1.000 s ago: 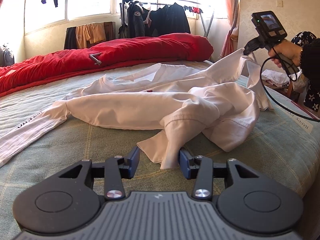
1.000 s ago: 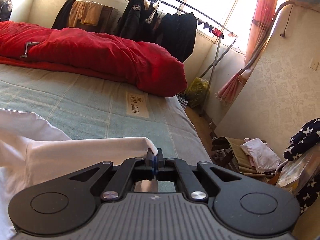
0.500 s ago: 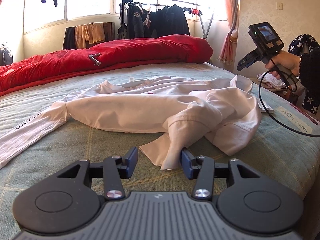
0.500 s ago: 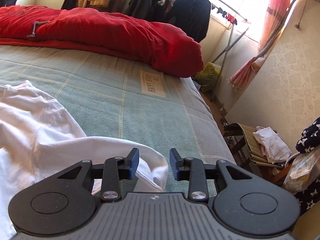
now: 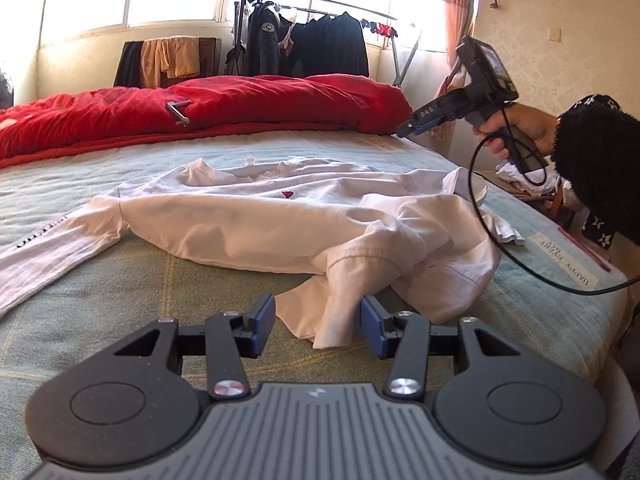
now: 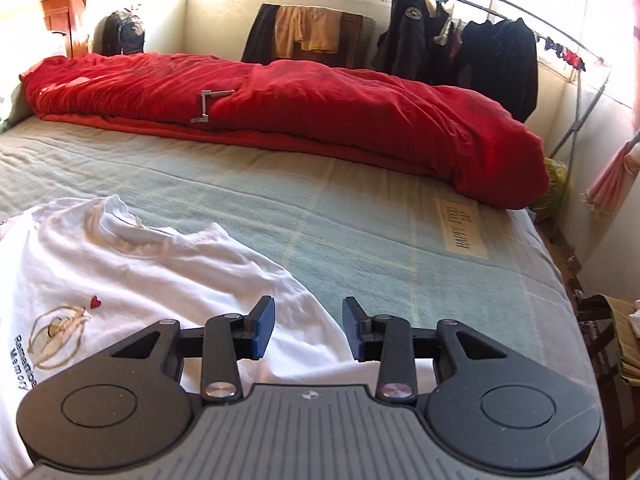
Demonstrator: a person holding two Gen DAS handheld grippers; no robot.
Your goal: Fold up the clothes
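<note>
Closest to the left wrist camera, the left gripper [image 5: 318, 326] is opening; a bunched corner of the white long-sleeved shirt [image 5: 280, 216] lies between its blue pads, and only the right pad seems to touch it. The shirt lies crumpled on the green bed [image 5: 120, 280], one sleeve stretched out to the side, probably for flattening. The right gripper [image 6: 309, 328] hangs open and empty over the shirt's edge. Behind lies a red duvet [image 5: 240, 100]

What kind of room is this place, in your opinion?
Most likely a bedroom at home: a bed with a red quilt along its far side, and a clothes rack of dark jackets by the window.
</note>
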